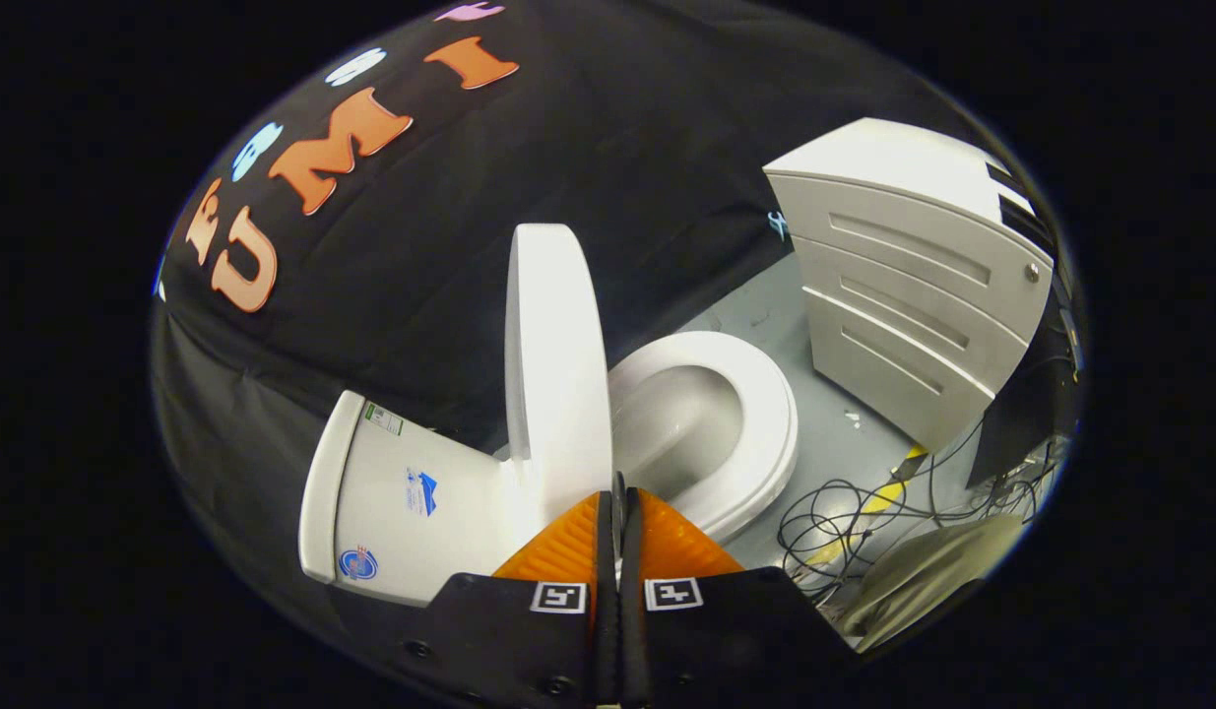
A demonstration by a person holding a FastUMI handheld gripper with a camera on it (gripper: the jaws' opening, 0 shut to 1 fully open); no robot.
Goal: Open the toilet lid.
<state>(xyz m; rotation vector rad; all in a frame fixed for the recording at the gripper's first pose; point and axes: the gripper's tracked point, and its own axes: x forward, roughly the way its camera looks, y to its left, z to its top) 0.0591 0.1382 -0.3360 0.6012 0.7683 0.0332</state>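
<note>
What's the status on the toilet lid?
Gripper shut, fingers together, holding nothing, just short of the lid's edge. Toilet lid raised upright, seat and bowl exposed. Loose cables on the floor beside, not in the way.

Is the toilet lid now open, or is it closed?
Open. The lid stands upright beside the tank, and the seat and bowl lie uncovered. The gripper is shut, just before the lid.
</note>
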